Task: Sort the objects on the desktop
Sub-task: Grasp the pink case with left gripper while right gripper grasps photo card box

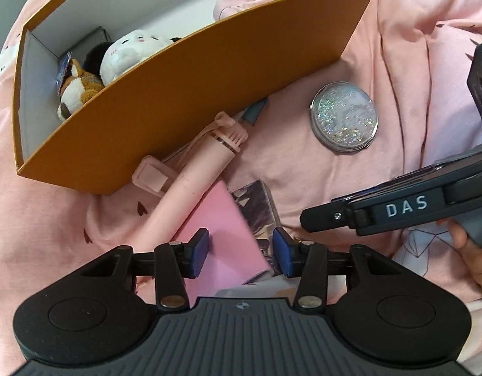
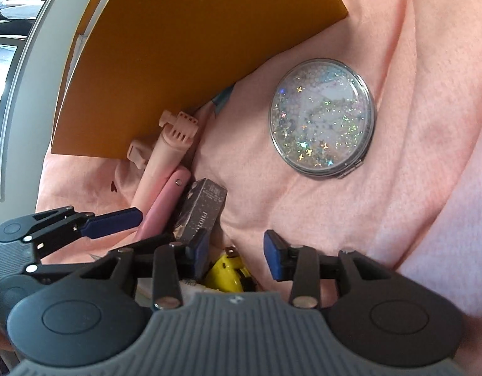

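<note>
My left gripper (image 1: 241, 252) points down, open, its blue pads on either side of a flat pink case (image 1: 222, 235) and the edge of a small grey carton (image 1: 259, 210), not pressing on them. A pink stick-shaped gadget (image 1: 194, 185) leans against the orange box (image 1: 209, 94). A round glitter compact mirror (image 1: 344, 117) lies on the pink cloth. My right gripper (image 2: 236, 255) is open above a yellow object (image 2: 225, 272), partly hidden under it. The mirror (image 2: 322, 119) lies ahead of the right gripper, and the carton (image 2: 203, 210) is at its left.
The orange box holds plush toys (image 1: 128, 56) and a pink fabric item (image 1: 241, 0). One finger (image 1: 397, 210) of the right gripper reaches in from the right, close to the left one. A hand (image 1: 472, 250) grips it. Wrinkled pink cloth (image 2: 428, 125) covers the surface.
</note>
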Demonstrator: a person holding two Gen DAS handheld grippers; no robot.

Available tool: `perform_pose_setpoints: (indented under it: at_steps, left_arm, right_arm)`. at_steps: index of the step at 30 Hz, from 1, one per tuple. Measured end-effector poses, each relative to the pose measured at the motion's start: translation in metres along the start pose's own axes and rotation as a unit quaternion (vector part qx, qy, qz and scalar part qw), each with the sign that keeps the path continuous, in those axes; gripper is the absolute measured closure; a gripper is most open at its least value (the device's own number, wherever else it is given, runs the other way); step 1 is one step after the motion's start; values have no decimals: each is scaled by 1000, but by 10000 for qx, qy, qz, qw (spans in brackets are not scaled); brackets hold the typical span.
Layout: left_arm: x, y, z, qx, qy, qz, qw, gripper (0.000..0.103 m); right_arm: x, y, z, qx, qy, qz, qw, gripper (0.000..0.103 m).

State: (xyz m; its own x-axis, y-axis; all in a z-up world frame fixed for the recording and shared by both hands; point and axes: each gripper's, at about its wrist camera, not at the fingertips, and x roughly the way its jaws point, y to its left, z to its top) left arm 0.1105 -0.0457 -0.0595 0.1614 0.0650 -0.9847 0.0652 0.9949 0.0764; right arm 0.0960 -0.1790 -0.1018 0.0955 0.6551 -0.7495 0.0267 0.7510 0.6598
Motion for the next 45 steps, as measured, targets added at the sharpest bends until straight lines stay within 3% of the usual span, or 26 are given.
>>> perform_pose_setpoints:
  at_steps: [1,10,16,20,23,24,30,40,45]
  left_arm:
    - [0,1,-1,6,26,27,10000,59]
    - [-10,0,-13,326,-23,323,9989,71]
    - [-18,19,-23,-20,-182,244,9995,72]
    - [-20,20,-26,4,-250,319,9992,72]
    - [-21,19,-28,110,-277,446,9986,72]
    - [-21,18,-28,150,-284,481,9983,72]
    - [-22,23,-30,262,-270,546,9978,72]
    - [-22,23,-33,368,-249,607,9972,72]
    - [-17,18,-31,544,-267,679,9958,72]
  right_arm:
    - [0,0,0,-3,5,13,10000,61]
    - [11,12,4,-48,233,303,9993,59]
    - [28,13,6,175,440,374,9982,53]
    - [36,10,8,402,540,493,9965,51]
    - [37,10,8,449,559,642,9954,69]
    - [38,11,8,437,547,691,9951,71]
    - [22,26,4,95,243,536,9982,74]
    - [-46,23,17,-264,-905,4,9955,78]
    - [-41,11,24,-178,-822,-100,9964,78]
